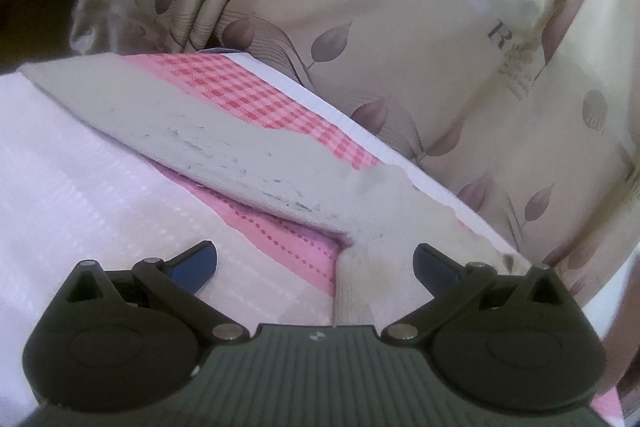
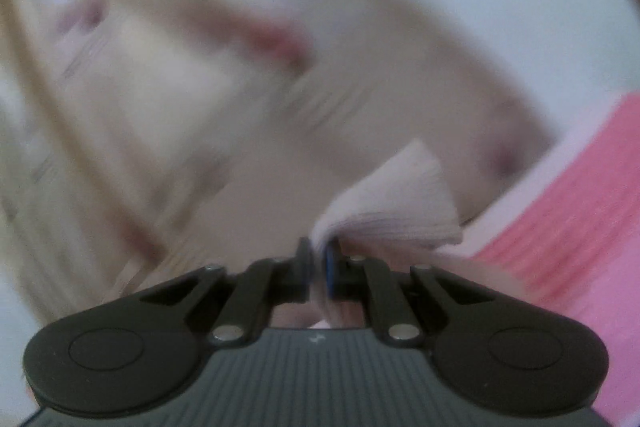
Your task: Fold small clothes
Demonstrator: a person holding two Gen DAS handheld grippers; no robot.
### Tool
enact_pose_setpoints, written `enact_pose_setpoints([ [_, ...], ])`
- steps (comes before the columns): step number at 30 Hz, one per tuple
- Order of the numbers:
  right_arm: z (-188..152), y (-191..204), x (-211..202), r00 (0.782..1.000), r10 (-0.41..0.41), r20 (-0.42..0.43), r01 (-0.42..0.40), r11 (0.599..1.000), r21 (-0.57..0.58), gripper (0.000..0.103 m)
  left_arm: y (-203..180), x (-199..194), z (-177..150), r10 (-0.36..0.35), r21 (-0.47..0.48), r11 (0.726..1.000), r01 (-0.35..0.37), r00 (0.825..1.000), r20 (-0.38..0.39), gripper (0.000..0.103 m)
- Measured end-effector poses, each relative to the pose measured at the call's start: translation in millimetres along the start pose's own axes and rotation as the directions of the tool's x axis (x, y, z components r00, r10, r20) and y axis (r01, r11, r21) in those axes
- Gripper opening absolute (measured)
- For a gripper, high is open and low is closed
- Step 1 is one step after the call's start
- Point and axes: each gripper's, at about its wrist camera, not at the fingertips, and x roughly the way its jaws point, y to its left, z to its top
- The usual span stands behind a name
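In the left wrist view a long off-white sock (image 1: 208, 143) with dark smudges lies slanted across a pink checked cloth (image 1: 256, 95). Its ribbed end (image 1: 372, 267) bends down between the fingers of my left gripper (image 1: 316, 265), closer to the right blue pad (image 1: 434, 267). That gripper is open and neither pad touches the sock. In the right wrist view my right gripper (image 2: 318, 263) is shut on a fold of pale ribbed cloth (image 2: 392, 199), which sticks up and to the right of the pads. Everything behind it is motion-blurred.
A white-pink waffle towel (image 1: 68, 187) covers the left of the bed, with pink stitched bedding (image 1: 288, 247) beside it. A beige leaf-print curtain (image 1: 400, 39) hangs close behind the bed edge. Pink bedding (image 2: 580, 219) shows at the right of the right wrist view.
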Motion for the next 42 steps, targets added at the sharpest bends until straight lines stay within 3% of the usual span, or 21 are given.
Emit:
enact_pose_setpoints([
  [6,-115.5,73.1,83.6,0.974,0.141,-0.179,-0.14,0.99,0.017,0.007,5.4,-2.4,-0.3,-0.025,-0.038,0.999,0.026,1.0,0.019,0.103],
  [13,-219.9,117.0,137.2,0.924,0.128,-0.36,-0.155,0.987,-0.047,0.007,8.4,-2.0,0.3,-0.053,-0.054,0.997,0.054,0.998,0.023,0.103],
  [19,-245.8,138.8,160.4,0.903,0.067,-0.425,-0.138,0.981,-0.138,0.007,9.5,-1.7,0.4,-0.072,-0.06,0.996,0.073,0.997,0.023,0.103],
  [22,-256.4,141.4,162.6,0.871,0.047,-0.488,-0.146,0.975,-0.167,0.012,9.3,-2.2,0.4,-0.073,-0.056,0.996,0.074,0.997,0.023,0.103],
  [26,-256.8,159.7,127.9,0.835,-0.088,-0.543,-0.109,0.941,-0.321,0.033,11.0,-1.6,0.8,-0.076,-0.066,0.995,0.077,0.997,0.022,0.103],
  [29,-254.8,171.4,58.5,0.809,-0.24,-0.536,-0.09,0.852,-0.516,0.035,11.1,-1.6,0.6,-0.079,-0.068,0.994,0.08,0.997,0.023,0.103],
  [33,-271.6,149.6,-32.4,0.735,-0.473,-0.486,-0.109,0.625,-0.773,0.035,11.8,-1.9,0.5,-0.078,-0.069,0.995,0.079,0.997,0.02,0.103],
  [35,-259.8,134.5,-70.5,0.717,-0.524,-0.46,-0.071,0.601,-0.796,0.037,11.9,-1.9,0.6,-0.076,-0.07,0.995,0.077,0.997,0.019,0.103],
  [36,-249.1,129.0,-89.5,0.699,-0.562,-0.442,-0.031,0.593,-0.805,0.037,11.8,-1.8,0.8,-0.074,-0.069,0.995,0.075,0.997,0.018,0.103],
  [37,-241.5,123.7,-106.1,0.677,-0.617,-0.401,0.011,0.554,-0.832,0.037,11.6,-1.5,1.2,-0.073,-0.068,0.995,0.074,0.997,0.016,0.103],
  [39,-226.6,107.5,-138.9,0.618,-0.743,-0.258,0.107,0.404,-0.908,0.038,11.6,-1.7,1.7,-0.073,-0.067,0.995,0.074,0.997,0.016,0.103],
  [40,-215.7,99.3,-152.8,0.591,-0.784,-0.188,0.17,0.35,-0.921,0.038,11.6,-2.1,1.6,-0.071,-0.067,0.995,0.072,0.997,0.017,0.103],
  [42,-186.4,84.2,-183.8,0.561,-0.825,-0.071,0.317,0.293,-0.902,0.038,12.0,-1.3,2.0,-0.071,-0.07,0.995,0.072,0.997,0.016,0.103],
])
